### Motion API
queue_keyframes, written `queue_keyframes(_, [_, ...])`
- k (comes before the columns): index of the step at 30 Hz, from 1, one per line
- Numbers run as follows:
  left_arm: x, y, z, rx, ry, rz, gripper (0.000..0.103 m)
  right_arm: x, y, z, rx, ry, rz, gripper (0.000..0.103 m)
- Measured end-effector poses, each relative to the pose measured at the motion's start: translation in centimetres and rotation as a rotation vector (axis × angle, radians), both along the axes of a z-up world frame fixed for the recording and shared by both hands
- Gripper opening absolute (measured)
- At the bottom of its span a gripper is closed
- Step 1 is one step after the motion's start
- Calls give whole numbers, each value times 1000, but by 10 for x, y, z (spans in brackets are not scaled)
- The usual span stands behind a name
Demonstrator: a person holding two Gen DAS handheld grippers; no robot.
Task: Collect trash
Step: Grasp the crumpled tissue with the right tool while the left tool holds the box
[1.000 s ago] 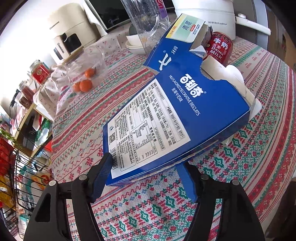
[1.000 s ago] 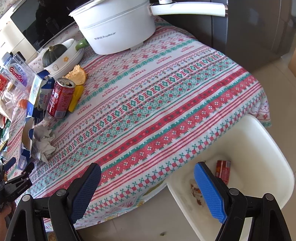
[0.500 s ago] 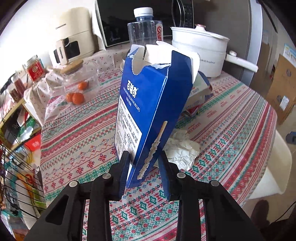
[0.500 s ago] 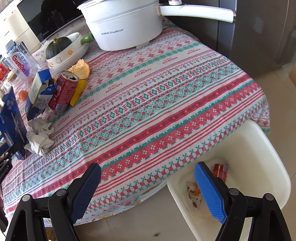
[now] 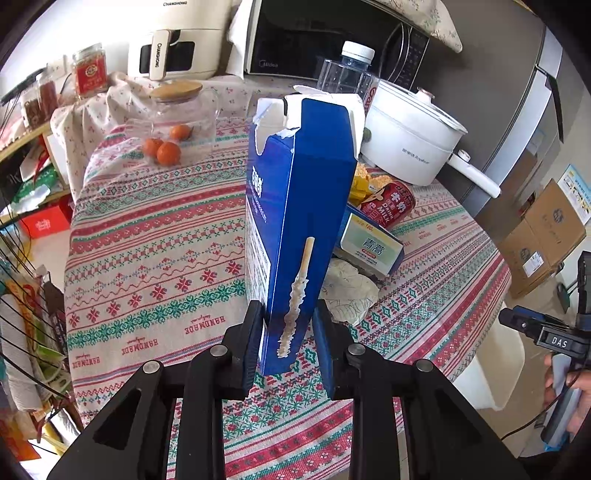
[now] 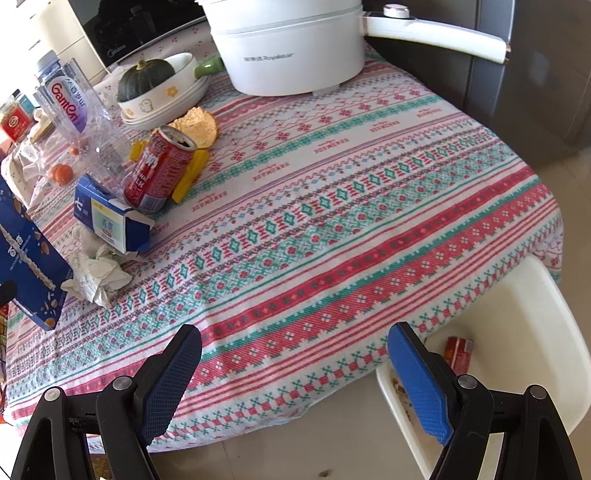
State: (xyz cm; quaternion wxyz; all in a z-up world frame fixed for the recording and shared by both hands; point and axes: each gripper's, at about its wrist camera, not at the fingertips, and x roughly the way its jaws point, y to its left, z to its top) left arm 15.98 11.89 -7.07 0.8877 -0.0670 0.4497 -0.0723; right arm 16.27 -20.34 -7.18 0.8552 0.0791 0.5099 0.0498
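My left gripper is shut on a tall blue biscuit box with a torn-open top, held upright above the table; the box also shows at the left edge of the right wrist view. Behind it lie a crumpled white paper, a small blue carton and a red drink can. The same paper, carton and can show in the right wrist view. My right gripper is open and empty over the table's near edge, next to a white bin holding some trash.
On the patterned tablecloth stand a white pot with a long handle, a bowl with a green squash, a clear water bottle and a glass jar with oranges. A microwave is behind. Cardboard boxes are on the floor.
My left gripper has closed on the blue biscuit box and raised it from lying flat to upright. My right gripper has moved a little closer over the table edge, still open.
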Motion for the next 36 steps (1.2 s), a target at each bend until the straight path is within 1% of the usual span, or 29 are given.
queue_keyframes(6, [-11,10,9,-7,-16,10,27,14,41,-8,30,4,47,87])
queue_keyframes(12, [-13,19,7,-1,-19,3,26,31,93,-20,87,3,97,87])
queue_keyframes(14, [-11,23,3,6,-18,1,26,35,111,-24,104,3,119,87])
queue_keyframes(18, [1,30,-13,-17,18,18,26,45,143,-34,133,-7,156,87])
queue_keyframes(23, [10,33,-16,-40,25,37,26,56,164,-46,160,-14,177,86])
queue_keyframes(26, [11,34,-16,-46,27,45,25,63,171,-55,156,0,179,82])
queue_keyframes(27, [11,33,-15,-47,27,47,25,65,172,-58,155,6,178,79])
queue_keyframes(29, [10,31,-13,-48,24,44,24,68,172,-64,159,14,176,69])
queue_keyframes(30, [10,30,-11,-47,19,39,24,69,172,-66,168,19,179,56])
queue_keyframes(31, [8,30,-9,-47,13,36,24,70,172,-67,180,25,182,47])
queue_keyframes(32, [7,29,-7,-47,7,33,24,69,171,-67,191,27,183,46])
queue_keyframes(33, [6,28,-5,-49,2,30,24,68,169,-66,201,29,187,40])
queue_keyframes(34, [5,28,-3,-52,-3,27,24,66,167,-63,207,29,190,38])
queue_keyframes(36, [2,27,0,-60,-9,27,24,61,162,-55,199,20,201,37])
